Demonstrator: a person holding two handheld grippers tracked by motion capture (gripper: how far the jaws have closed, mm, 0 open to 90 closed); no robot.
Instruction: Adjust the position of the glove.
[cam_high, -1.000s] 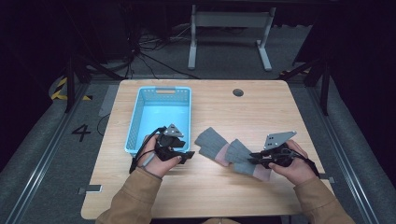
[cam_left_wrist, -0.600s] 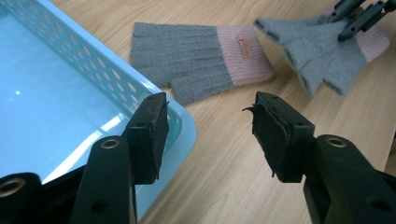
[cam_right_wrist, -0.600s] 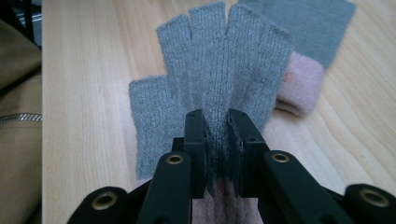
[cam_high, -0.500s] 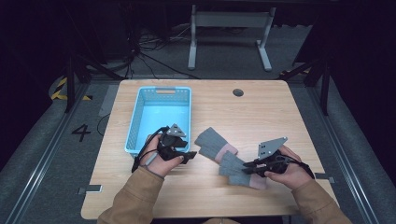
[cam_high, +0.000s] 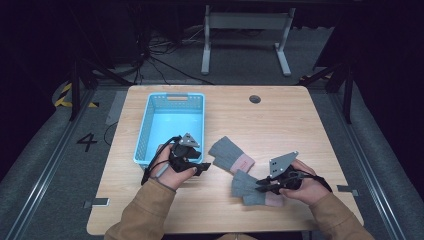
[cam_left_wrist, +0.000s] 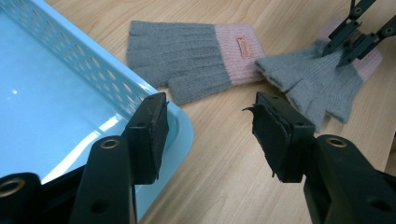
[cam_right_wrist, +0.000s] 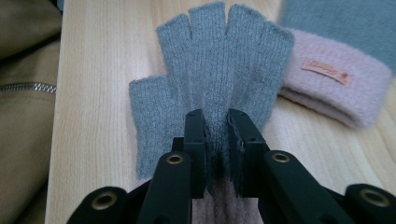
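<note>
Two grey fingerless gloves with pink cuffs lie on the wooden table (cam_high: 290, 125). My right gripper (cam_high: 261, 186) is shut on the nearer glove (cam_high: 244, 184), pinching a fold of grey knit just ahead of its cuff; the right gripper view shows the jaws (cam_right_wrist: 216, 126) tight on this glove (cam_right_wrist: 210, 60). The other glove (cam_high: 229, 154) lies flat beside it, its labelled cuff (cam_right_wrist: 336, 84) touching the held one. My left gripper (cam_high: 204, 168) hovers open and empty by the near right corner of the blue basket (cam_high: 145, 132), jaws apart (cam_left_wrist: 210, 135).
The blue perforated basket (cam_left_wrist: 84, 56) is empty and stands left of centre. A round cable hole (cam_high: 255, 99) sits at the far middle of the table. A tan sleeve (cam_right_wrist: 23, 93) lies close to the held glove, near the table's front edge.
My right gripper has pulled its glove toward the near edge and slightly left, away from the other glove. The left gripper has stayed put.
</note>
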